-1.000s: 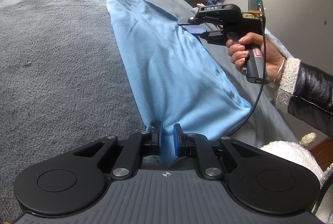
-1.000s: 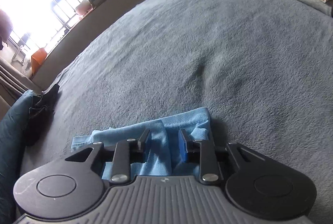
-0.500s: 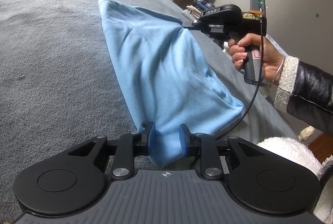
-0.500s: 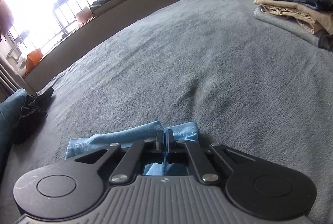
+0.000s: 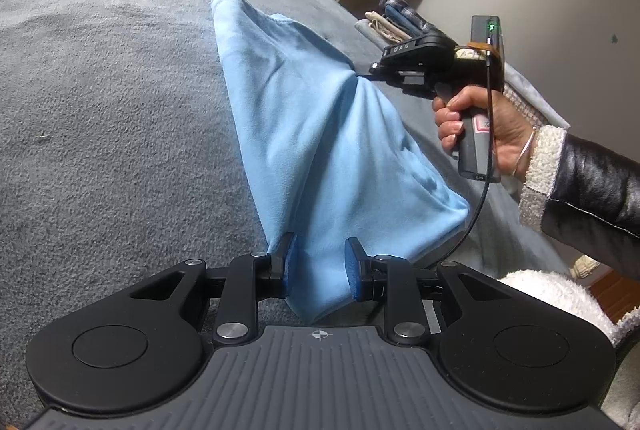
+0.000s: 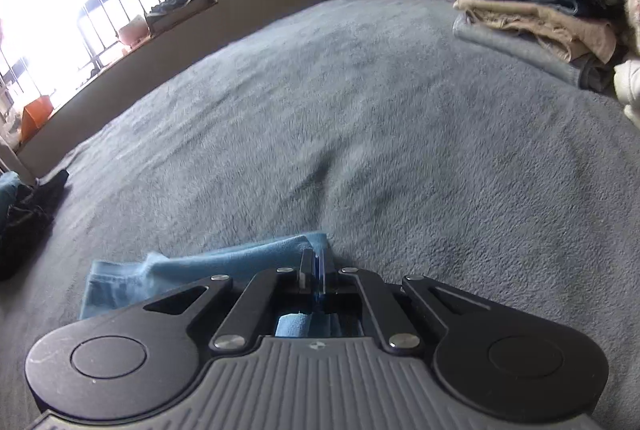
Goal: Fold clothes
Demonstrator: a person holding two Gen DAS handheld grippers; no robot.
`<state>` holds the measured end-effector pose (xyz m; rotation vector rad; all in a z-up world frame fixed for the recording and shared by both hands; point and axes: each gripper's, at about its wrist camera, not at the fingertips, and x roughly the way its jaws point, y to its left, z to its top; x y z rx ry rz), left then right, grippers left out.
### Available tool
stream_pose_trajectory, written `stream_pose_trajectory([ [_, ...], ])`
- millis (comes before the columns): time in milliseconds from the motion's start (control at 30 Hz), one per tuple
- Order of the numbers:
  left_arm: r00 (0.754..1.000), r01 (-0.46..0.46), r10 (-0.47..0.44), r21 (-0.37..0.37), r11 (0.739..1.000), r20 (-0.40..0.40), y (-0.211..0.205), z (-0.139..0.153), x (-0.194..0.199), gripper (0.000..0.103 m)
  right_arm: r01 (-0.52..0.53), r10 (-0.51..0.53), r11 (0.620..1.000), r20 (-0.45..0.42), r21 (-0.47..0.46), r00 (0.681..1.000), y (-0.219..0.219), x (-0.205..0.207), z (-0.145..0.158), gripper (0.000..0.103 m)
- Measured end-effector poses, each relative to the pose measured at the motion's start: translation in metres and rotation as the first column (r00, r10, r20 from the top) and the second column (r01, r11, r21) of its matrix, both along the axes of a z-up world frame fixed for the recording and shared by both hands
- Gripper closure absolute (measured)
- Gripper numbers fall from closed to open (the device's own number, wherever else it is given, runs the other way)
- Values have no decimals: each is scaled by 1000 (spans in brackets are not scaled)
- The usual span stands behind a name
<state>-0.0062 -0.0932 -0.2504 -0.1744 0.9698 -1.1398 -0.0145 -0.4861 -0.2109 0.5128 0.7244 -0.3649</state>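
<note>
step: lifting blue shirt off grey bed | right gripper clamped on upper hem | left gripper fingers apart, just opened, cloth loose between | tip: close left before pulling, keep edge taut, avoid folded pile at far corner

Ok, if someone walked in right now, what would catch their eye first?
Probably the light blue garment draped across the grey blanket, pulled up into a peak where the right gripper pinches it shut. Next, the left gripper, jaws apart with cloth between them. Then the stack of folded clothes at the bed's far corner.
</note>
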Motion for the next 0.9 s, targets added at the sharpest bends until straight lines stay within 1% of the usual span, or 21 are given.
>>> stream_pose_trajectory([
  [67,1000,1,-1,0,1000,0,0,-2,0,78,22,-22,999,3,41,1000,-5,-2,-3,93],
  [167,1000,1,-1,-1,1000,-2,0,-5,1,78,56,-63,992,60,111,996,-13,-21,7,85],
  [233,1000,0,0,-4,1000,-7,0,-8,2,78,56,-67,990,83,133,994,-15,-37,17,84],
  [300,1000,-2,1,-6,1000,-10,-1,-9,2,78,11,-23,988,79,151,997,-12,-51,25,84],
  [367,1000,-3,3,-8,1000,-15,-1,-12,3,78,-55,47,986,56,158,997,-1,-63,31,84],
  [433,1000,-6,6,-8,1000,-21,0,-14,4,78,-121,121,979,12,164,993,13,-71,31,84],
  [533,1000,-10,9,-6,1000,-23,0,-18,4,78,-170,180,974,-57,151,982,31,-82,25,84],
  [600,1000,-11,11,-5,1000,-24,0,-19,4,78,-174,189,972,-86,159,978,36,-90,19,84],
  [700,1000,-14,14,-3,1000,-27,0,-22,3,78,-154,174,970,-98,190,980,36,-98,12,84],
  [900,1000,-16,16,3,1000,-23,2,-20,1,78,-154,176,973,-119,169,977,42,-101,7,84],
])
